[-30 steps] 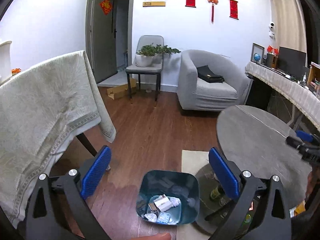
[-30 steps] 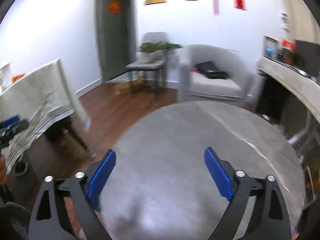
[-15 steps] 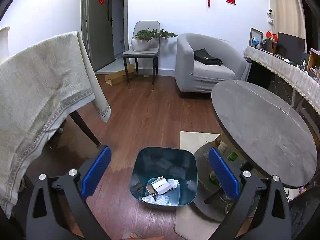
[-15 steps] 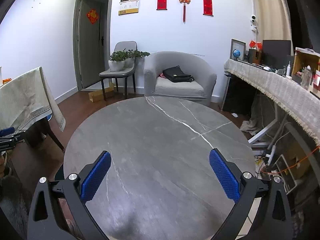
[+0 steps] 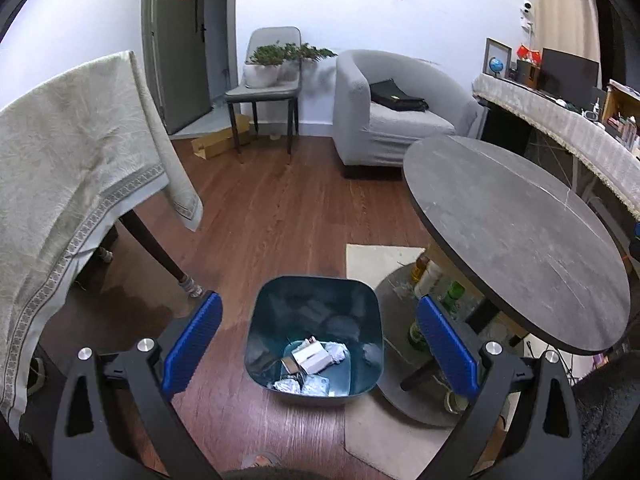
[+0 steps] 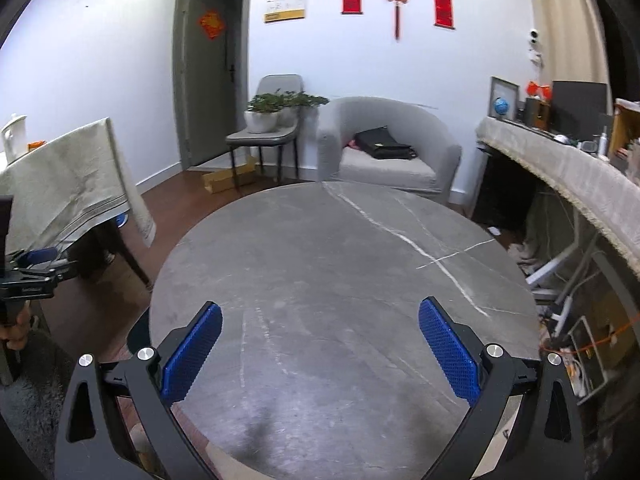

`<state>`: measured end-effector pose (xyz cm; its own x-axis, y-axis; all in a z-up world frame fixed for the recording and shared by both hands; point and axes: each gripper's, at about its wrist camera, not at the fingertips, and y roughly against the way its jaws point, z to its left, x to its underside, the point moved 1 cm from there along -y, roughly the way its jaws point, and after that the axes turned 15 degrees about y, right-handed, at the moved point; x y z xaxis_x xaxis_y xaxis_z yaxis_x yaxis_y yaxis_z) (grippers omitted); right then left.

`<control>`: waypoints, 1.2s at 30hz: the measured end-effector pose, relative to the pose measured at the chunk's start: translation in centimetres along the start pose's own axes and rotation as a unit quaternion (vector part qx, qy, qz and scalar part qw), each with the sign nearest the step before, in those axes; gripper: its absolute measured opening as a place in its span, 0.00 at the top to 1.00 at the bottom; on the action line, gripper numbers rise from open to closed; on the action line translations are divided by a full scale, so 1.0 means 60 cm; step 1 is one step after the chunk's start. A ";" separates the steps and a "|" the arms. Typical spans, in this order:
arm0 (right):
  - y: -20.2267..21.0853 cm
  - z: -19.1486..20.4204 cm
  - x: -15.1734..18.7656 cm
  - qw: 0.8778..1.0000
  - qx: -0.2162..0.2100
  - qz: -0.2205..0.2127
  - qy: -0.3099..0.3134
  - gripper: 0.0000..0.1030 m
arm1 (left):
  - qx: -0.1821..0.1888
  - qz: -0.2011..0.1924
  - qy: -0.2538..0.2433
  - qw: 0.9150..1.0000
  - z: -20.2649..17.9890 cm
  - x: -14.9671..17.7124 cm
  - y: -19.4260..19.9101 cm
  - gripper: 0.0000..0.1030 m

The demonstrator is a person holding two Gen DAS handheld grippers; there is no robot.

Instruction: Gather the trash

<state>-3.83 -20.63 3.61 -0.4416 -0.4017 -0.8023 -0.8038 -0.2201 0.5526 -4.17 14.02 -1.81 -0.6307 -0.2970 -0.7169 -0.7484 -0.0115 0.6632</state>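
in the left wrist view, a table draped in a pale tablecloth (image 5: 76, 168) fills the left side, one dark leg showing beneath the hem. the left gripper (image 5: 318, 342) hangs above the wooden floor with its jaws spread wide and nothing between its blue pads. directly below that gap stands a teal trash bin (image 5: 314, 304), and the trash (image 5: 310, 364) lies in its bottom: a white box, crumpled paper and foil wrappers. to the right of the bin, bottles (image 5: 430, 280) cluster on the base under a round grey table (image 5: 516, 240), which sits partly on a light rug. behind, a grey chair with potted plants (image 5: 280, 60) stands left of a grey armchair (image 5: 384, 112).

in the right wrist view, the left gripper shows at the far left edge. the right gripper (image 6: 318, 344) hovers over the round grey table's bare marble top (image 6: 344, 264), its jaws also spread wide and holding nothing. a cloth-covered counter (image 6: 560, 168) runs along the right.
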 end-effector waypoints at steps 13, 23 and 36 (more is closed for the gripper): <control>0.001 -0.005 0.000 1.000 -0.004 -0.004 -0.011 0.03 | 0.001 0.003 -0.019 1.000 -0.015 0.007 -0.001 0.03; 0.002 -0.008 -0.005 1.000 -0.005 -0.004 -0.016 0.03 | 0.001 0.002 -0.020 1.000 -0.016 0.008 0.000 0.03; 0.002 -0.008 -0.004 1.000 -0.005 -0.004 -0.015 0.03 | 0.001 0.001 -0.017 1.000 -0.020 0.005 0.005 0.03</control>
<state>-3.60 -20.98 3.99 -0.4466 -0.3722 -0.8136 -0.8038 -0.2324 0.5476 -4.33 12.77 -1.57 -0.6382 -0.2644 -0.7230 -0.7481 -0.0086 0.6635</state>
